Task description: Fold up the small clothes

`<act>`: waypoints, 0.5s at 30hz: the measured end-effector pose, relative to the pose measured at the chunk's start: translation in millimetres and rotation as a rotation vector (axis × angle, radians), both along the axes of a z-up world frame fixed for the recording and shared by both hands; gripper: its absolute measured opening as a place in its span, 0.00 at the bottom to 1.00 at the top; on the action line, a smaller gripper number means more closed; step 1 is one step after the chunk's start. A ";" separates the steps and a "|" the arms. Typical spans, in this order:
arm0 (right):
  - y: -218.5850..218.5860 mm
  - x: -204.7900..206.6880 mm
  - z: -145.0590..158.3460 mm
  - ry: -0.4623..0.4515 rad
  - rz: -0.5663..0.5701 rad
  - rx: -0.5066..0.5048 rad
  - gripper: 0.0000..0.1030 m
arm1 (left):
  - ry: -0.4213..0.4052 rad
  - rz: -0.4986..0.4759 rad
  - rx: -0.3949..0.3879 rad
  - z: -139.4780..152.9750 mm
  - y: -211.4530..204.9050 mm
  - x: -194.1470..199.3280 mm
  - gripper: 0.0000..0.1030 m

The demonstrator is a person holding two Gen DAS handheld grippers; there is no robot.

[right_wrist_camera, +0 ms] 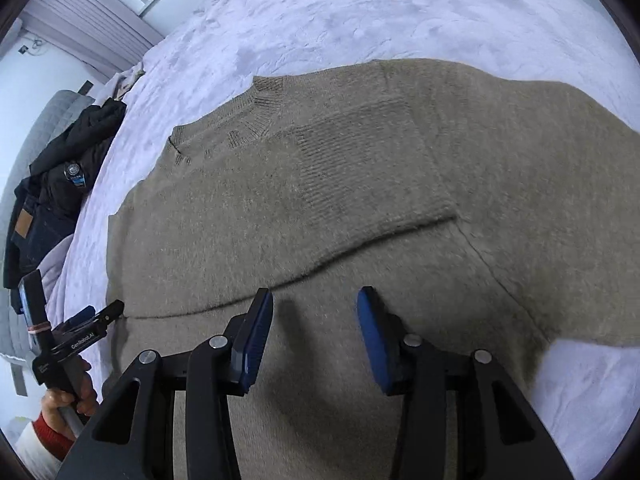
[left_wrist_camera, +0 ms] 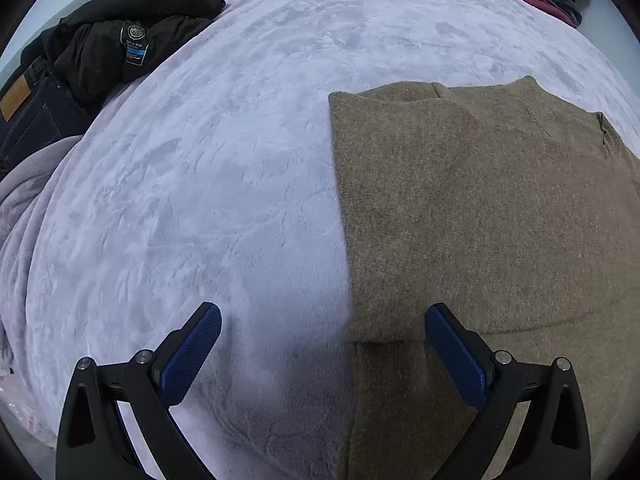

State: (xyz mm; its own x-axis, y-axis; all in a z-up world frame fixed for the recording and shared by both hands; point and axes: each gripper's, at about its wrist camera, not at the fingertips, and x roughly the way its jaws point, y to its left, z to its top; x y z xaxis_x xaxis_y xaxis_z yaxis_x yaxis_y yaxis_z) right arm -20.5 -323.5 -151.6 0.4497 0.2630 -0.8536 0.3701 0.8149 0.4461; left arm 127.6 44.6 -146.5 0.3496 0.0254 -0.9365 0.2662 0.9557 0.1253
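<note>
With a sleeve already folded across its chest, the sweater [right_wrist_camera: 320,184] lies flat on the bed [left_wrist_camera: 180,180]; both grippers, left [left_wrist_camera: 323,354] and right [right_wrist_camera: 315,340], hover with jaws released. Next: grasp the hem, fold upward.

White lettering reading "GenRobot.AI" runs along the left gripper [right_wrist_camera: 94,312]. The tag [left_wrist_camera: 135,43] on the black jacket [left_wrist_camera: 132,28] carries print too blurred to read.
</note>
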 end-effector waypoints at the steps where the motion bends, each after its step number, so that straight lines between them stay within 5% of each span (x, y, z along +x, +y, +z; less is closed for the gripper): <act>1: -4.0 -8.2 1.1 -0.005 -0.012 0.026 0.46 | 0.004 -0.006 0.001 3.9 -0.4 -3.1 1.00; 7: -41.6 -66.7 5.0 -0.036 -0.169 0.189 0.47 | 0.008 -0.098 -0.058 33.5 -34.3 -36.3 1.00; 15: -116.0 -148.9 -8.6 -0.073 -0.491 0.279 0.47 | 0.066 -0.278 -0.168 42.9 -146.4 -91.9 1.00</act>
